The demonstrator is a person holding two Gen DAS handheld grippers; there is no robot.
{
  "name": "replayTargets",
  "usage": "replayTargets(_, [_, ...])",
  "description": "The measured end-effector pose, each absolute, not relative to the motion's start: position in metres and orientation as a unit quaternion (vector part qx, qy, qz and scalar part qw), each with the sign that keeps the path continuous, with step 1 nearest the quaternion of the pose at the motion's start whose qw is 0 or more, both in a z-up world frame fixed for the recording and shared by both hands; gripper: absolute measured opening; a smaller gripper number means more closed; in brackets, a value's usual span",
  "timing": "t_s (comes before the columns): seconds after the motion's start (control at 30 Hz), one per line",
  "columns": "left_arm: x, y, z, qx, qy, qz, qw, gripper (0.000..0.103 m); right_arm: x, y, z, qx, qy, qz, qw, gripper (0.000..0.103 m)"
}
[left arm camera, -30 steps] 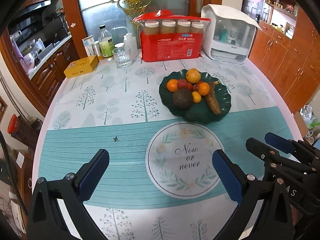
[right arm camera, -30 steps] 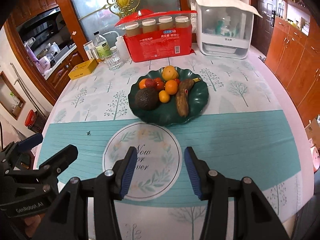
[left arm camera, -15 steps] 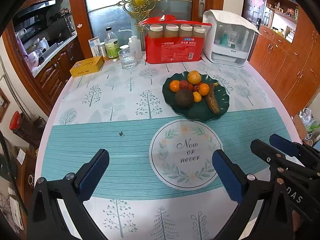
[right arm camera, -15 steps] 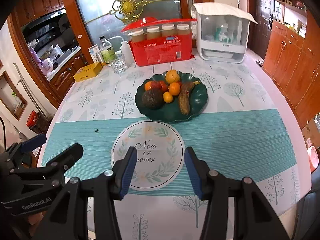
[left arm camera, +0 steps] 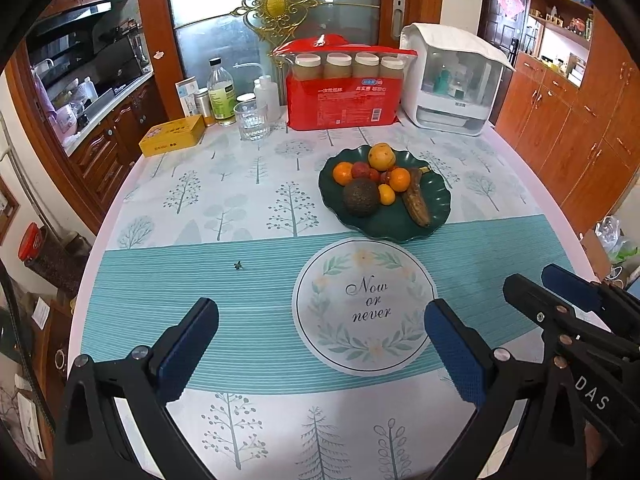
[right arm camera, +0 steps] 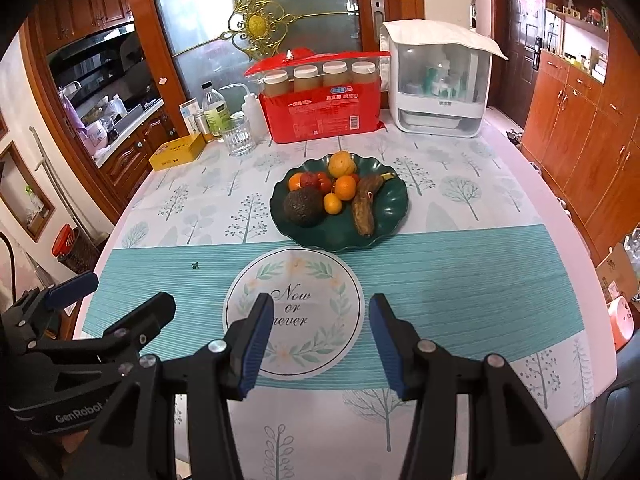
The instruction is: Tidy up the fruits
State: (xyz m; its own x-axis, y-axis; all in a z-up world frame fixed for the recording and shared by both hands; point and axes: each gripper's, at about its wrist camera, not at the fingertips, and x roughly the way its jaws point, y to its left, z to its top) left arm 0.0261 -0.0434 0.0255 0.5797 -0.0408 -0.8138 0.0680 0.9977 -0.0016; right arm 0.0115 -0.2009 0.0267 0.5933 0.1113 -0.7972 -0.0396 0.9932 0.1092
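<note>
A dark green scalloped plate (left arm camera: 438, 196) (right arm camera: 396, 200) sits mid-table and holds an avocado (left arm camera: 361, 197) (right arm camera: 303, 207), several oranges (left arm camera: 399, 179) (right arm camera: 345, 187), red fruits (left arm camera: 362, 170) and a browned banana (left arm camera: 416, 203) (right arm camera: 365, 205). My left gripper (left arm camera: 320, 332) is open and empty, near the table's front edge. My right gripper (right arm camera: 320, 332) is open and empty over the round "Now or never" print (right arm camera: 294, 312), well short of the plate. Each gripper shows at the edge of the other's view.
At the back stand a red pack of jars (left arm camera: 344, 92), a white appliance (left arm camera: 452, 84), a glass (left arm camera: 251, 120), bottles (left arm camera: 221, 94) and a yellow box (left arm camera: 173, 135). A small dark speck (left arm camera: 239, 266) lies on the teal stripe. Cabinets stand to the right.
Both grippers have drawn back and up from the plate, so the table looks farther away. Jaws stay open. The fruit has not moved.
</note>
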Motion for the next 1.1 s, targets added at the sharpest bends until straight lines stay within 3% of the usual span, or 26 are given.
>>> replayTargets(1.1, [0.0243,-0.0429,0.0242,0.007,0.461,-0.031,0.887,0.102,0.0067,-0.2021,0.0278,0.043,0.449,0.037,0.892,0.05])
